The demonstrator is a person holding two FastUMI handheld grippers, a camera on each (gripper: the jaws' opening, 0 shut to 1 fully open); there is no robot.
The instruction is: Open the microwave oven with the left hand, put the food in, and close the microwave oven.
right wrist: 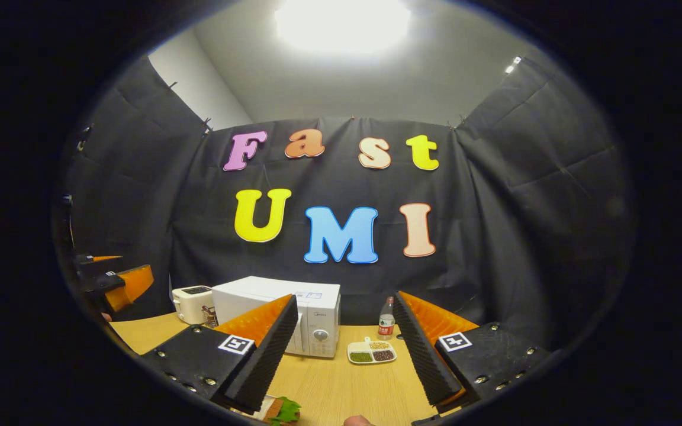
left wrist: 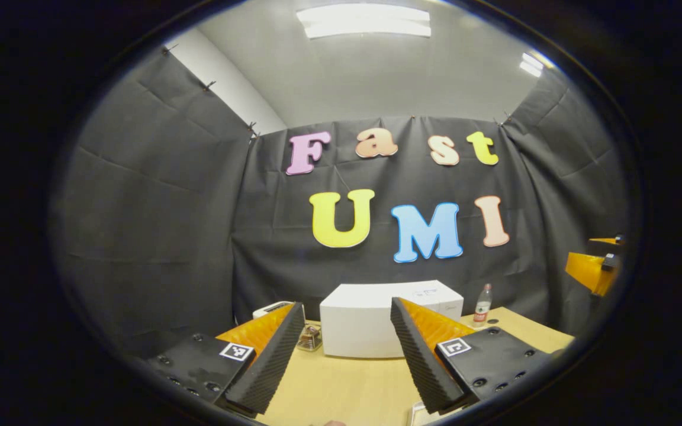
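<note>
Table (right wrist: 341,384): lying bare-wooded under everything.
Microwave oven (right wrist: 282,313): sitting mid-table, door shut; toaster (right wrist: 192,303) beside it.
Left gripper (left wrist: 347,349): hanging released, well short of the door; should be approaching squarely toward the door's opening edge.
Right gripper (right wrist: 344,349): spreading empty above the food (right wrist: 282,409) at the near edge.
Bottle (right wrist: 386,322) and sectioned dish (right wrist: 372,351): standing right of the oven.
</note>
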